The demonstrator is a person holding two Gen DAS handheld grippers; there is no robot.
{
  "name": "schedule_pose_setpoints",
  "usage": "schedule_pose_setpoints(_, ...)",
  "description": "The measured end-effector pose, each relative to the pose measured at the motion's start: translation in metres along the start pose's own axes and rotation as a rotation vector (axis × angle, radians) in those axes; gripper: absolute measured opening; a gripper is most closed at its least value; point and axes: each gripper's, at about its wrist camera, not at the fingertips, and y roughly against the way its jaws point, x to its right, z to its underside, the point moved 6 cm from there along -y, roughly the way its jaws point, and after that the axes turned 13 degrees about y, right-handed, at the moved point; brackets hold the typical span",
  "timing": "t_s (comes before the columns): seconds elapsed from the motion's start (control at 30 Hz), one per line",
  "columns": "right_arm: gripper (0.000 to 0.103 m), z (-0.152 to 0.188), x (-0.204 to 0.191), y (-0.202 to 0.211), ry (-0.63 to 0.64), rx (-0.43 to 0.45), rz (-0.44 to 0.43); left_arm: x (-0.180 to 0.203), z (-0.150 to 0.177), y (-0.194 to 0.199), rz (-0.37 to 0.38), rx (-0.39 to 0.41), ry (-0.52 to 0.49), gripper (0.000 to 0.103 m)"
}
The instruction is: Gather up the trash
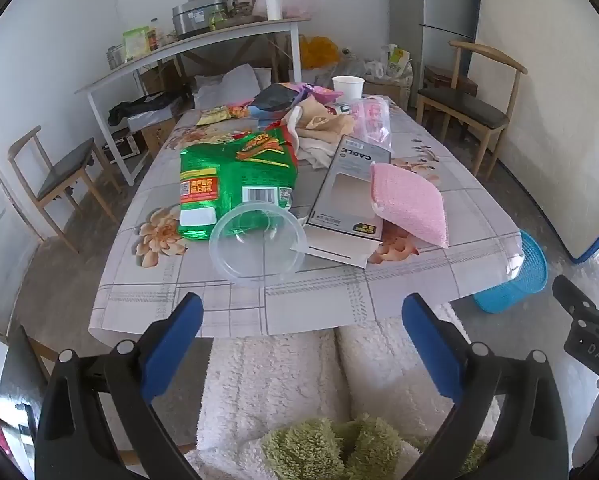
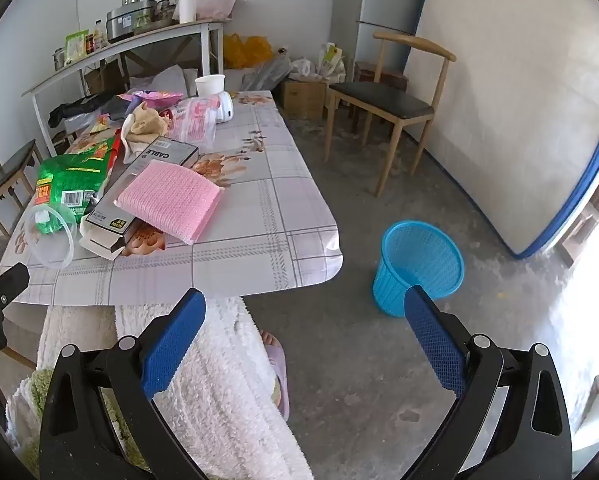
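- Left gripper (image 1: 301, 312) is hanging just off the near edge of the surface (image 1: 299, 300), fingers spread wide, holding nothing.
- Green bag (image 1: 235, 184) is lying flat, with a clear plastic bowl (image 1: 258, 242) tipped against its near end.
- Gray box (image 1: 349, 188) is sitting just right of that, pink sponge (image 1: 409, 204) leaning on it.
- Right gripper (image 2: 305, 310) is also gaping open and empty, over the floor.
- Blue basket (image 2: 417, 266) is standing on the floor, right of the surface.
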Motion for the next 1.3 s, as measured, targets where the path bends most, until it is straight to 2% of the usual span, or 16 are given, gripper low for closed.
schedule_pose_setpoints(0.3, 0.095, 0.001, 0.003, 0.0, 0.001, -0.002, 0.001, -0.002, -0.001, 0.003, -0.01, -0.002, 0.03, 0.098)
schedule_pose_setpoints(0.33, 0.095, 0.001, 0.003, 0.0, 0.002, -0.002, 0.001, 0.005, 0.003, -0.003, 0.018, -0.006, -0.003, 0.098)
schedule_pose_setpoints(0.57, 0.096, 0.001, 0.003, 0.0, 0.002, -0.002, 0.002, 0.001, 0.004, -0.001, 0.024, -0.01, 0.0, 0.098)
schedule_pose_setpoints(1.3, 0.096, 0.0, 0.0, -0.002, -0.001, 0.0, -0.001, -0.004, 0.004, -0.009, 0.007, -0.028, 0.015, 0.098)
